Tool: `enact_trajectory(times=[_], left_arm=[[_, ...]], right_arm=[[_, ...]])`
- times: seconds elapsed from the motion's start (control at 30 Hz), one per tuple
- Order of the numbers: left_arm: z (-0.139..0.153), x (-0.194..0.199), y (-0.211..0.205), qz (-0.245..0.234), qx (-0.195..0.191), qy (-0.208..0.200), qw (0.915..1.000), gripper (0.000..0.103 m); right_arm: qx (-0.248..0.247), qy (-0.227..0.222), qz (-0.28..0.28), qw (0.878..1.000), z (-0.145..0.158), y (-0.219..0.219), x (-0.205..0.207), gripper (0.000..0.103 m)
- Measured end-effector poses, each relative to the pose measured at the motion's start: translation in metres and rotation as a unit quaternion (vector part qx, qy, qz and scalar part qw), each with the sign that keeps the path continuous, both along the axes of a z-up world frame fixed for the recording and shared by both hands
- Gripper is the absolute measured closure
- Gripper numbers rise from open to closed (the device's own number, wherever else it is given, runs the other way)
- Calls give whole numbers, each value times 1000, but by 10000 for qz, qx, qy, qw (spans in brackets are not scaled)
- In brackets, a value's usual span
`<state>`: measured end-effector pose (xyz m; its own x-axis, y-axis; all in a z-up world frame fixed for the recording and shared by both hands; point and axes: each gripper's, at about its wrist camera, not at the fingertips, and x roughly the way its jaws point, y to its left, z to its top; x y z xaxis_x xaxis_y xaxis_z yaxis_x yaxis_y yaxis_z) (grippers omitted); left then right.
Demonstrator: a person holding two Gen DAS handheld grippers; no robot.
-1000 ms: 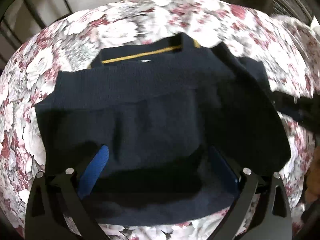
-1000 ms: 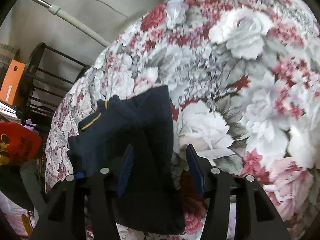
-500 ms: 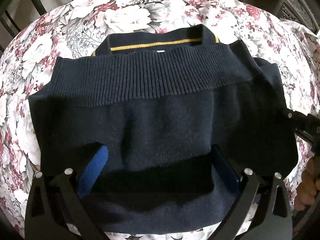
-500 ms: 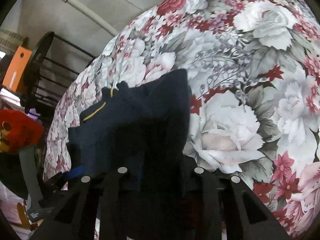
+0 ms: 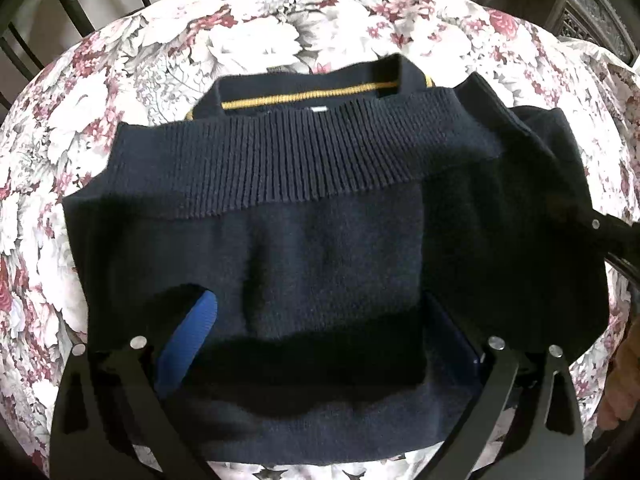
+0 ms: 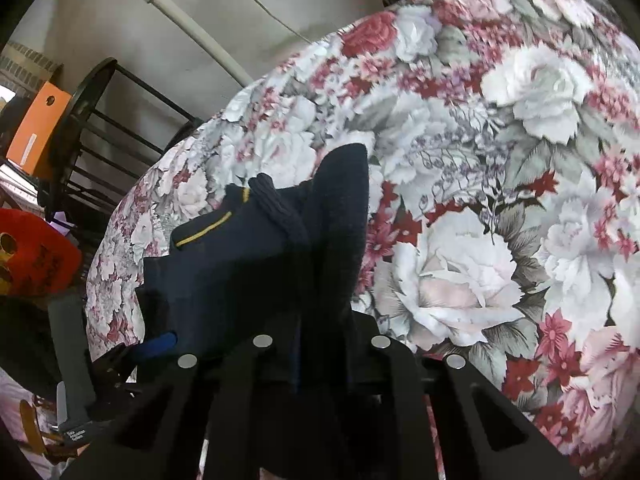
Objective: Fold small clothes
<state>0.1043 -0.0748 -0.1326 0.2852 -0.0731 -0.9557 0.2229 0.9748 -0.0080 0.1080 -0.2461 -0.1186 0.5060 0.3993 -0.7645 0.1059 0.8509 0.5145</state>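
Navy knit sweater [image 5: 320,240], soft, limp and light by the look, lay folded mid-frame on the floral-covered worktop [image 5: 120,120]; right gripper [image 6: 320,344] jaws, just closing, pinched its right edge, left gripper [image 5: 320,328] spread wide over the lower fold.

Right tool [image 6: 320,344] pinching navy sweater [image 6: 256,264] over floral cloth [image 6: 500,200]

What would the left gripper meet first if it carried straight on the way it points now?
The navy knit sweater: the left gripper points steeply down at its body with jaws wide open, the fabric lying directly ahead between the fingers. The floral tablecloth lies beneath. How close it hovers is unclear.
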Motion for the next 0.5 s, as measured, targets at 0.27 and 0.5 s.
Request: enact_trajectory(times=[0.27,0.5], left_arm=[[25,0,-2,15,-106,-98,9999,5],[37,17,19,536,-373,93,9978,5]], right_arm=[[-33,-147,13,9999,29,15,-3,88],[-73,-338,160,9993,54,39,-5,89]])
